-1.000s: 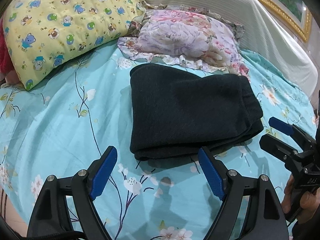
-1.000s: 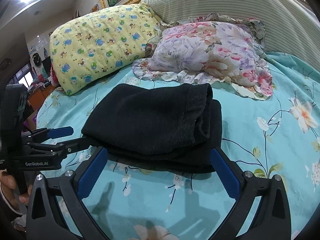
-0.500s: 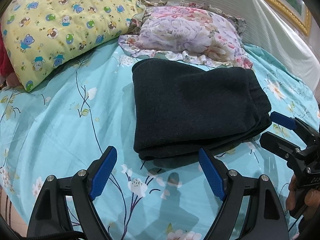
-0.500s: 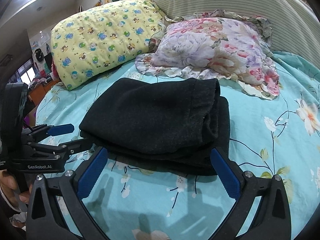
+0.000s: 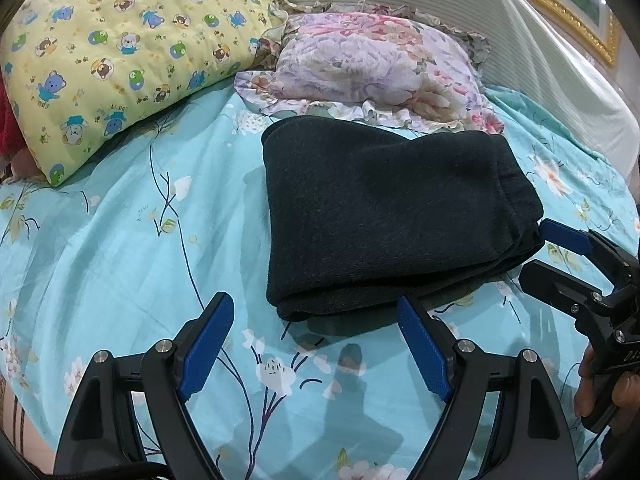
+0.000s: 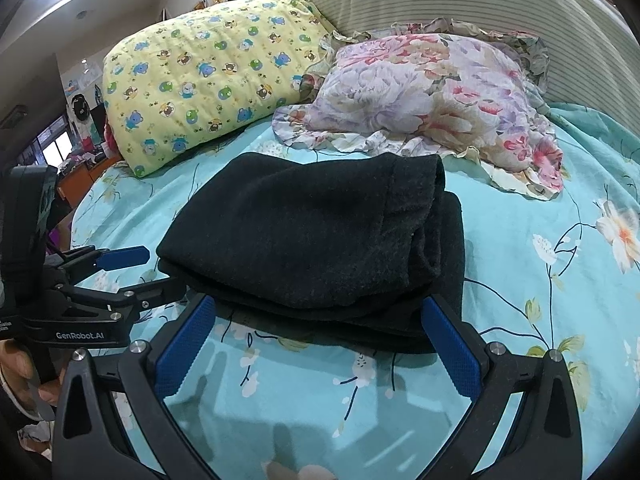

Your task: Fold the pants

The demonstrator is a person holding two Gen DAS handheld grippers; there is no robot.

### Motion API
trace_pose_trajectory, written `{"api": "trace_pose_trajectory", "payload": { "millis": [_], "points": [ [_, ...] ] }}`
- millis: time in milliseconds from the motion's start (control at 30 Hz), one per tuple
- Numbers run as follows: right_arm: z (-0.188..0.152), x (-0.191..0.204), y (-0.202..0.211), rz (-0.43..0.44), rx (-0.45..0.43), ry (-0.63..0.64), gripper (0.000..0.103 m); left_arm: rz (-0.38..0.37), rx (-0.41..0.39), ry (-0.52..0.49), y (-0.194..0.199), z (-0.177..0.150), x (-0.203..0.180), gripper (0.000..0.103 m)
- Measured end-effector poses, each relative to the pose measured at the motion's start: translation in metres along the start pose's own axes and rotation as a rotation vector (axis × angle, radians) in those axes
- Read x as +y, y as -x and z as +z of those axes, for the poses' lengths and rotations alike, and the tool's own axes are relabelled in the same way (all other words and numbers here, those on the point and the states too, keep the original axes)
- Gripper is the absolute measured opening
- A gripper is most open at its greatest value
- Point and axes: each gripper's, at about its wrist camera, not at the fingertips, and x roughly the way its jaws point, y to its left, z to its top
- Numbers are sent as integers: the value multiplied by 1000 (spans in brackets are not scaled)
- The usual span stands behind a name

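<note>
The dark pants lie folded in a thick rectangle on the turquoise floral bedsheet. They also show in the right wrist view. My left gripper is open and empty, just short of the bundle's near left edge. My right gripper is open and empty, at the bundle's near edge. Each gripper shows in the other's view, the right one by the bundle's right corner, the left one by its left corner.
A yellow cartoon-print pillow and a floral pillow lie behind the pants. A striped padded headboard stands at the back. The room beyond the bed's left edge holds furniture.
Both grippers have drifted slightly lower and closer to the folded pants. The pants have not moved. Both grippers stay open.
</note>
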Motion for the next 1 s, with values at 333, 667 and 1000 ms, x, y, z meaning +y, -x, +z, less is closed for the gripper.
{"api": "trace_pose_trajectory", "payload": {
  "millis": [333, 667, 1000],
  "points": [
    [0, 5, 4, 4, -23, 6, 102, 2, -14, -7, 5, -2, -2, 84],
    [-1, 6, 5, 0, -25, 7, 102, 4, -16, -10, 5, -1, -2, 84],
    [4, 3, 7, 3, -37, 6, 102, 1, -28, -8, 8, 5, 0, 84]
  ]
}}
